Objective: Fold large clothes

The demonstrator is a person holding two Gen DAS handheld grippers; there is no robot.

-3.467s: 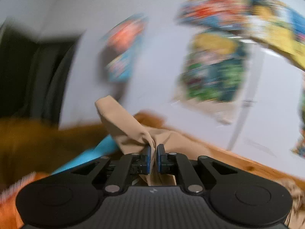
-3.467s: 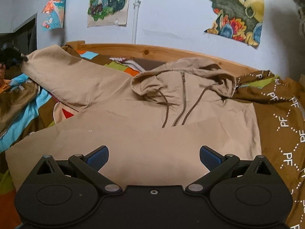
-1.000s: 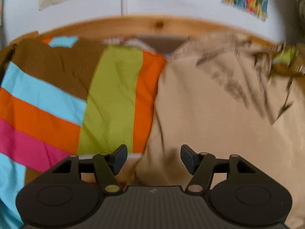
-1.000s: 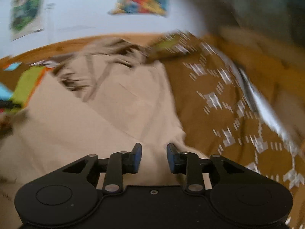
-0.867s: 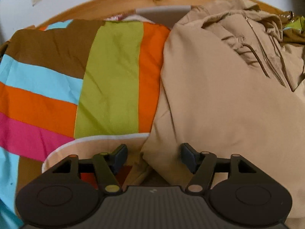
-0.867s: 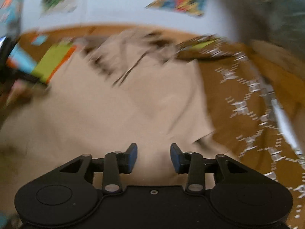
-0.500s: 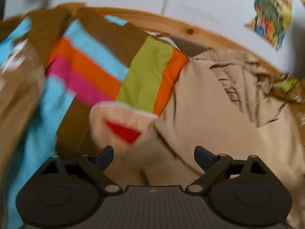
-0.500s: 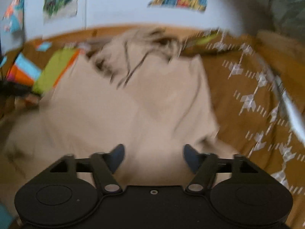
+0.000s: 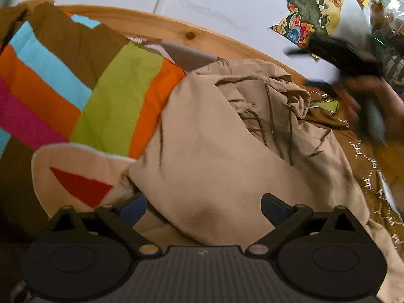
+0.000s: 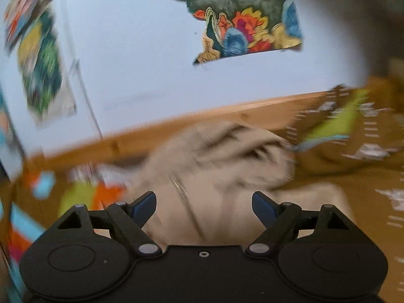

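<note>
Both tools are spread wide and hold nothing. On the bed's left side the striped quilt point(image 9: 83, 96) lies bare; beside it the left gripper point(image 9: 203, 205) hovers over the tan hoodie point(image 9: 222, 156), which lies mid-bed, hood toward the wooden headboard point(image 9: 161, 27). The right gripper point(image 10: 203, 203) points blurrily at the hood. Judging by this, one fold is done; next, a fresh edge needs pinching.
</note>
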